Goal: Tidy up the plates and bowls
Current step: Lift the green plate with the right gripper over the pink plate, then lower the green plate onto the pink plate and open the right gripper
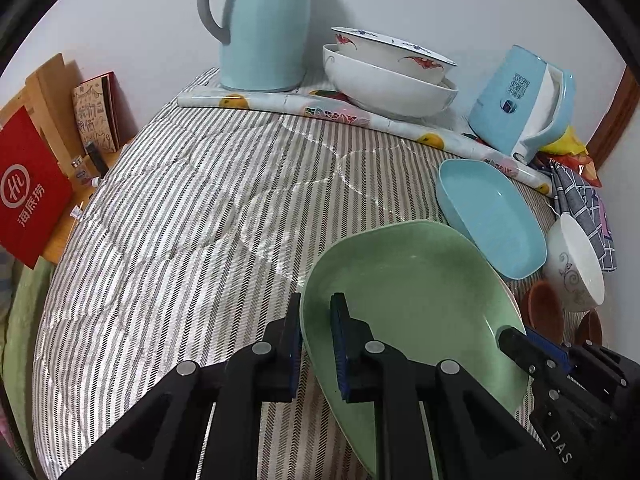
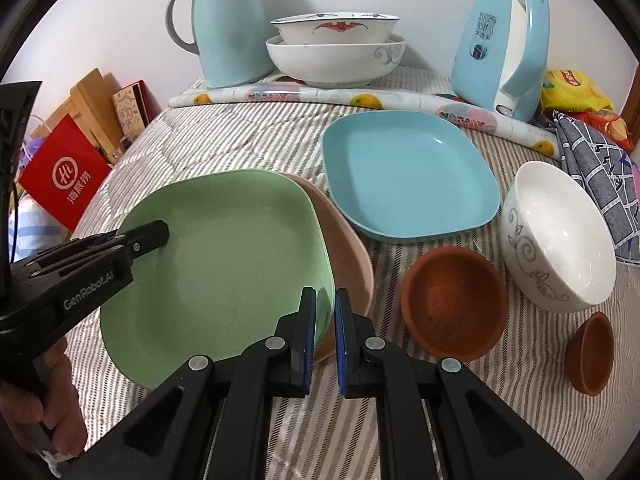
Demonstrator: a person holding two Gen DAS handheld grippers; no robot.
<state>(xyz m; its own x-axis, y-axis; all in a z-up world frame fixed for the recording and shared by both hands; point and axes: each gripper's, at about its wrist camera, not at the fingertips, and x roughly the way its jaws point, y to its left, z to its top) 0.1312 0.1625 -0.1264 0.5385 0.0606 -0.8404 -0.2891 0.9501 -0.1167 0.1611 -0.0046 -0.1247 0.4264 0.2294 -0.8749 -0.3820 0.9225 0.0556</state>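
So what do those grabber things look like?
Each hand-held gripper, left and right, is black plastic with two flat fingers, blue pads inside and round silver bolts. White "GenRobot.AI" lettering runs along the left one's side.

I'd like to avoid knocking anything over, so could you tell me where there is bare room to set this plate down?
The striped quilt lies bare on the left, between the green plate and the red bag, back to the rolled mat. The right is crowded: blue plate, white bowl and terracotta bowls.
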